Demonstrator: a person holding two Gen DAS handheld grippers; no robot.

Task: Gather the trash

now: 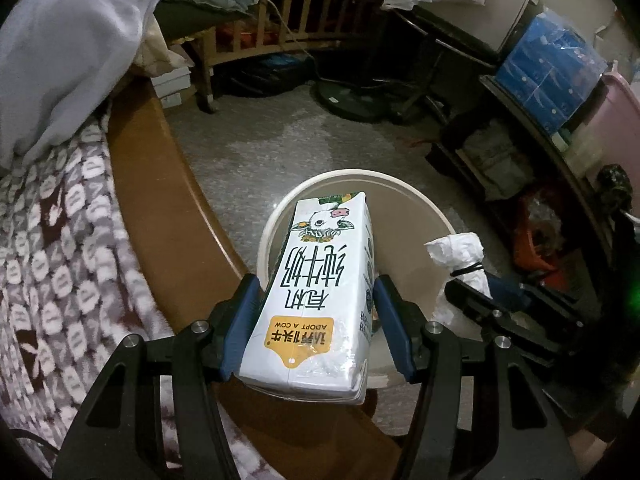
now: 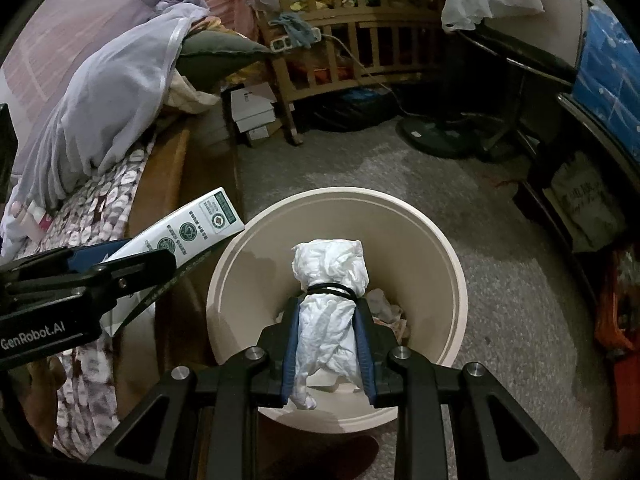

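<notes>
My left gripper [image 1: 316,292] is shut on a white milk carton [image 1: 320,296] printed with a cow, held above the left part of a beige trash bin [image 1: 400,204]. My right gripper [image 2: 326,308] is shut on a crumpled white paper wad [image 2: 330,280] tied with a black band, held over the open bin [image 2: 448,240], which has some trash at its bottom. The paper wad [image 1: 460,256] and right gripper also show at the right of the left wrist view. The carton [image 2: 188,232] and left gripper show at the left of the right wrist view.
A bed with a patterned blanket [image 1: 60,248] and brown wooden frame [image 1: 160,200] lies left of the bin. A wooden crib [image 2: 352,32], fan base [image 2: 436,136], dark shelves [image 1: 532,152] and blue packs [image 1: 548,68] ring the grey floor [image 2: 520,300].
</notes>
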